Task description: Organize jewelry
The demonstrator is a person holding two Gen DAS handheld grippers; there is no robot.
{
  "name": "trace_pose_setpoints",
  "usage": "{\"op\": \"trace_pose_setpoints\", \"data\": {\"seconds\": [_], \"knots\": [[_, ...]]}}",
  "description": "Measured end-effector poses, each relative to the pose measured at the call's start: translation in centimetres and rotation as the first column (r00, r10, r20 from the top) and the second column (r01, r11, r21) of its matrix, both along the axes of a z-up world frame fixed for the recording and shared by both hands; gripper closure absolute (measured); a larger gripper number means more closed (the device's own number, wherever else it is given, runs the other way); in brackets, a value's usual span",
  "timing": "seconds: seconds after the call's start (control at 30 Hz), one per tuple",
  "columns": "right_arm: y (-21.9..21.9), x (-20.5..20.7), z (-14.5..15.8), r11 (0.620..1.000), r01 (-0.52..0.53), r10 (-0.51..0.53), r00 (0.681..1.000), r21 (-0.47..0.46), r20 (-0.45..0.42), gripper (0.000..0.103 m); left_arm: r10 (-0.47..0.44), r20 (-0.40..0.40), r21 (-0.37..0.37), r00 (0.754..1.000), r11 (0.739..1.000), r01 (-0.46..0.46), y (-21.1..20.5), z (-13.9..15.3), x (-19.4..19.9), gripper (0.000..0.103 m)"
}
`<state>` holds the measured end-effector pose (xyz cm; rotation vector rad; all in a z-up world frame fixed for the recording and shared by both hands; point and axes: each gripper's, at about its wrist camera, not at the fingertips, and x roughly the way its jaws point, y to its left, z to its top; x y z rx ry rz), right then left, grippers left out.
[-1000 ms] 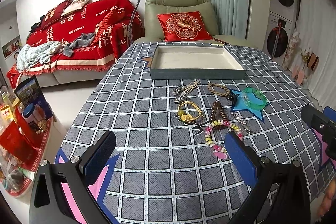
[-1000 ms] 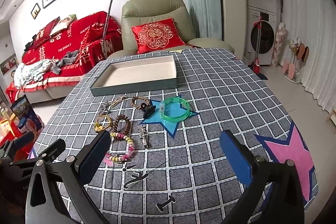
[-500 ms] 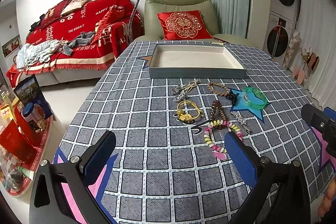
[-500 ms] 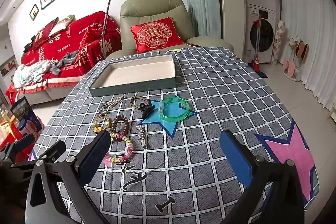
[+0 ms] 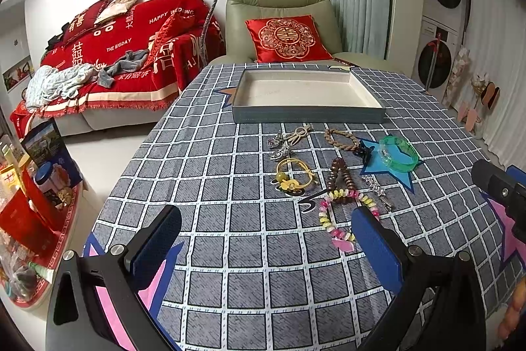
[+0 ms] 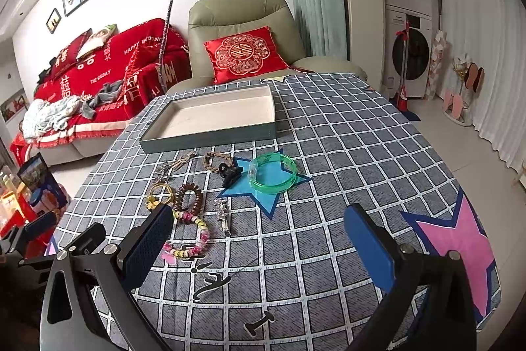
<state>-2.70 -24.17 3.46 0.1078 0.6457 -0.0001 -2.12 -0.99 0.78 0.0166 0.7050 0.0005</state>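
Note:
An empty grey tray [image 5: 308, 114] [image 6: 210, 138] stands at the far side of the checked table. In front of it lie several jewelry pieces: a green bangle [image 5: 398, 153] [image 6: 272, 173], a braided bracelet [image 5: 340, 138], a black clip [image 6: 230, 175], a yellow ring [image 5: 294, 176], a brown bead bracelet [image 5: 340, 176] [image 6: 189, 198], a pastel bead bracelet [image 5: 342, 213] [image 6: 194, 234], silver pieces [image 5: 284, 142] and a silver pin [image 6: 223, 216]. My left gripper [image 5: 266, 239] is open and empty, short of the jewelry. My right gripper [image 6: 259, 239] is open and empty, near the pastel bracelet.
A green armchair with a red cushion [image 5: 287, 38] stands behind the table, a red sofa [image 5: 108, 55] to the left. A low shelf with bottles [image 5: 33, 193] stands left of the table. Washing machines [image 6: 409, 22] stand at the right.
Both grippers have shifted slightly toward the table; the jewelry and the tray have not moved. Both stay open.

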Motion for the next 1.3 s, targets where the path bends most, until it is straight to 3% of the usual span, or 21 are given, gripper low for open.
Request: {"op": "trace_pose_setpoints", "data": {"seconds": [1.3], "knots": [[0.22,0.71,0.10,1.000,-0.003,0.003,1.000,0.015,-0.006,0.000,0.007,-0.012,-0.001,1.000,1.000,-0.007,0.10,-0.12,0.73,0.000]]}}
